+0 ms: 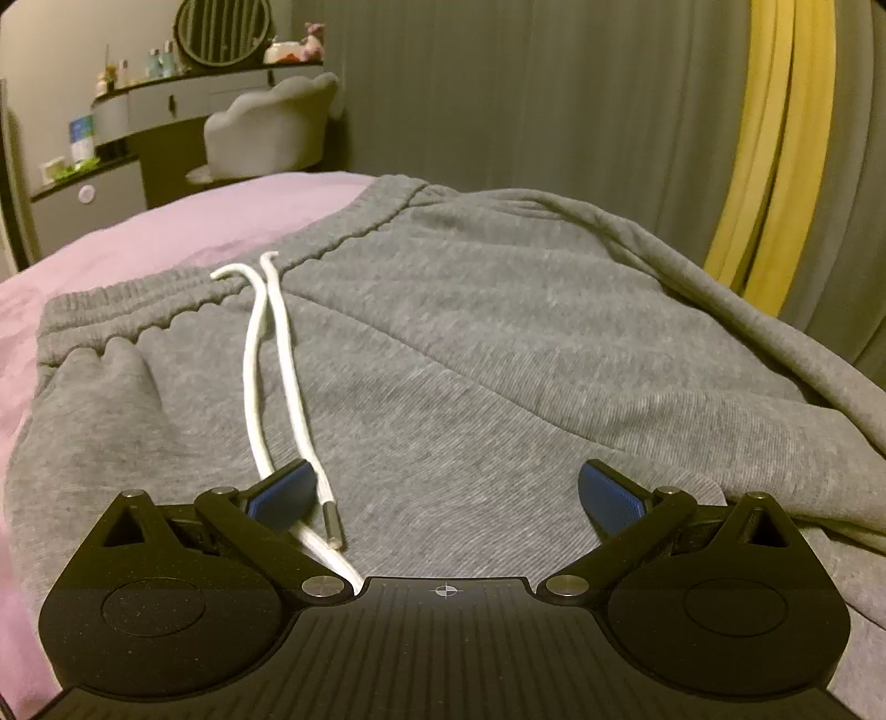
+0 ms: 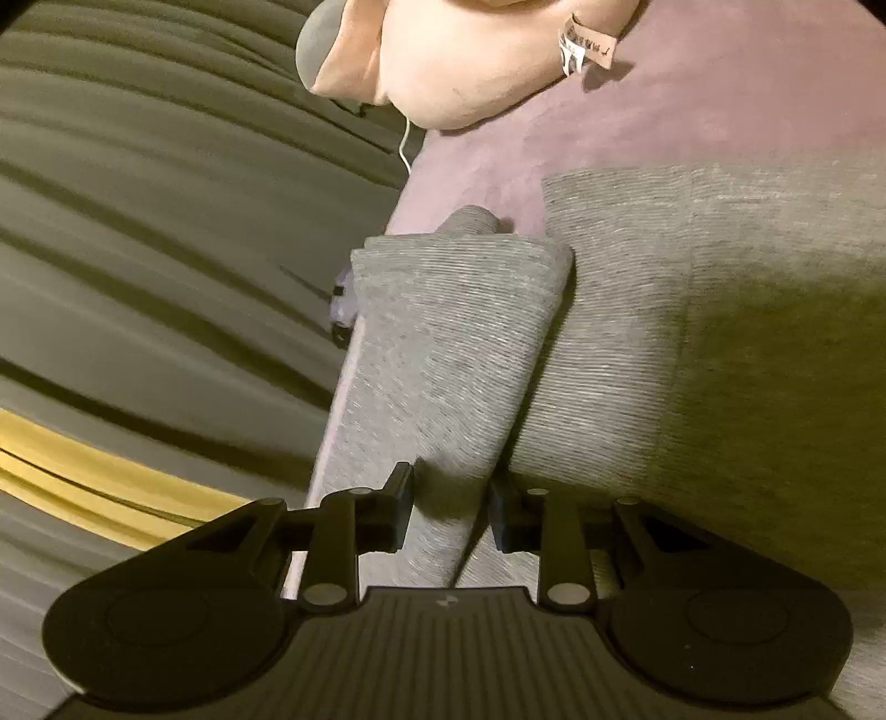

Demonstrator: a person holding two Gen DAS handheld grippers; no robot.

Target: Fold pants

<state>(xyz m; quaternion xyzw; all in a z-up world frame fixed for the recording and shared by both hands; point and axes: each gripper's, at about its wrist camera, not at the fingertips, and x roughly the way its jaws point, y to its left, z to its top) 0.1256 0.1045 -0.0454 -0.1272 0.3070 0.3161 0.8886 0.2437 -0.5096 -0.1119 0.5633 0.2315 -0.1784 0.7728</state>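
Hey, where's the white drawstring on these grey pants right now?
In the left wrist view, the white drawstring hangs from the waistband down the pants, left of centre, its metal tip beside the open left gripper.

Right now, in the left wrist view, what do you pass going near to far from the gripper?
Left gripper → drawstring lying on the pants → waistband → purple bedcover → chair → dresser → round mirror.
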